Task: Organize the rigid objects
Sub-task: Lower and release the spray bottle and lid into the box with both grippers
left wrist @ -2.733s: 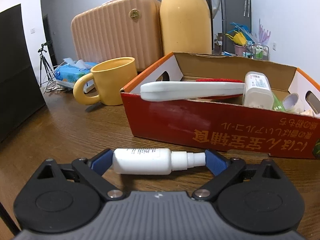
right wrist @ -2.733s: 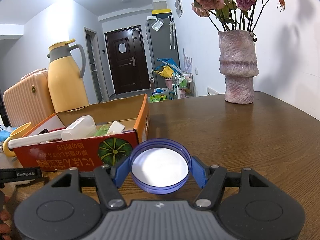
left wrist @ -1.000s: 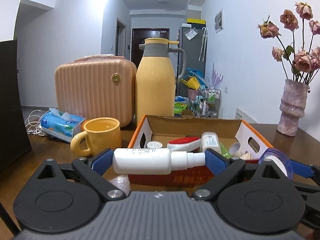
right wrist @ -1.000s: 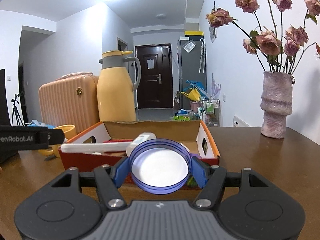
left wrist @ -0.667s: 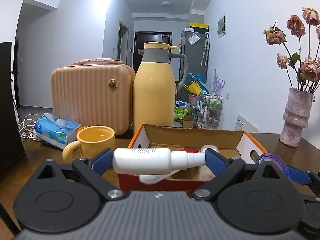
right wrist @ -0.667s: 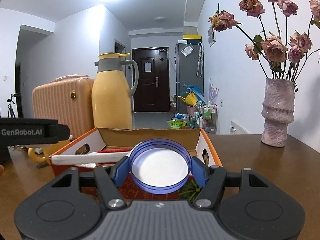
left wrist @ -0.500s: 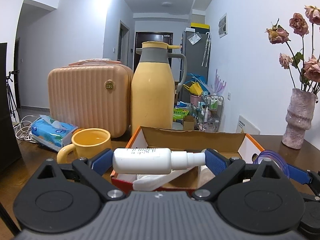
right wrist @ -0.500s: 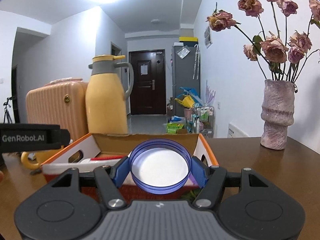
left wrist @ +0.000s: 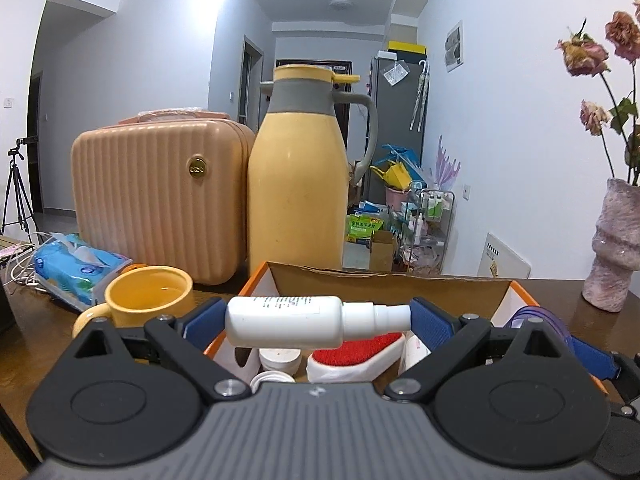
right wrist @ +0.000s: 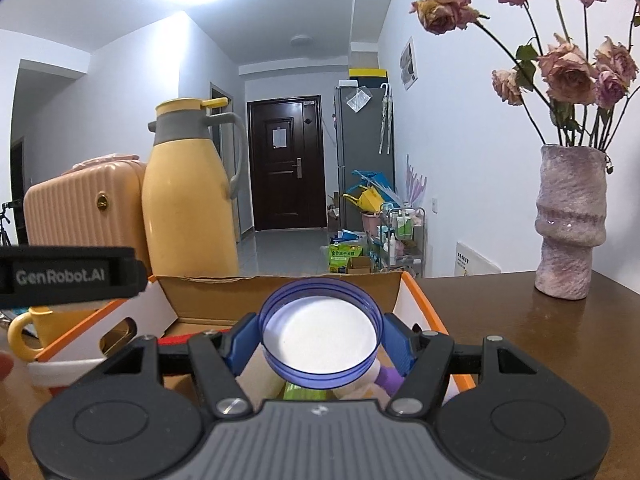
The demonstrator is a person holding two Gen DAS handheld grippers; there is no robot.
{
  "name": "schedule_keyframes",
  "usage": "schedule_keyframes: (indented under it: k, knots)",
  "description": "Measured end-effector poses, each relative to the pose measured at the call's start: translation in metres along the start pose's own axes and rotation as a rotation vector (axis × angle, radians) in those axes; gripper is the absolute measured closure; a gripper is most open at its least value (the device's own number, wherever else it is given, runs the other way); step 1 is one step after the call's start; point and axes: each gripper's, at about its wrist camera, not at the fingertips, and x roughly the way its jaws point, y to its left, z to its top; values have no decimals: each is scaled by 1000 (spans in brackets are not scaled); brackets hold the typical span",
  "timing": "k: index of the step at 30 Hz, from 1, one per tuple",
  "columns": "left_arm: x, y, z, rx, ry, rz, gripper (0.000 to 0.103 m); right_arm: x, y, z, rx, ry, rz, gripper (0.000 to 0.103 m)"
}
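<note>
My left gripper [left wrist: 316, 322] is shut on a white spray bottle [left wrist: 296, 321], held sideways above the near left part of the orange cardboard box [left wrist: 384, 282]. My right gripper [right wrist: 320, 340] is shut on a blue-rimmed lid [right wrist: 320, 338] with a white inside, held above the right part of the box [right wrist: 280, 286]. The lid also shows in the left wrist view [left wrist: 540, 318]. Inside the box lie a red and white brush [left wrist: 356, 354], small white jars [left wrist: 280, 358] and other items.
A yellow mug [left wrist: 146, 300] stands left of the box. A yellow thermos [left wrist: 298, 184] and a peach case [left wrist: 160, 200] stand behind it. A blue tissue pack [left wrist: 76, 268] lies far left. A pink vase of dried roses [right wrist: 570, 224] stands on the right of the wooden table [right wrist: 540, 332].
Both grippers have risen from the table and moved forward over the box, still holding the bottle and the lid. The box's inside now lies just under them.
</note>
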Motion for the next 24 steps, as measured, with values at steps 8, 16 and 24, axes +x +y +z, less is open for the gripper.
schedule_keyframes:
  k: [8,16,24]
  knots:
    - [37,-4,4,8,49,-9,0,25,-1,9,-25,24,-21,18]
    - [46,11,11,-4,58,-16,0,16,-13,15,2,35,-39,0]
    - [2,38,10,46,21,-8,0,-50,-18,20,3,-8,3,0]
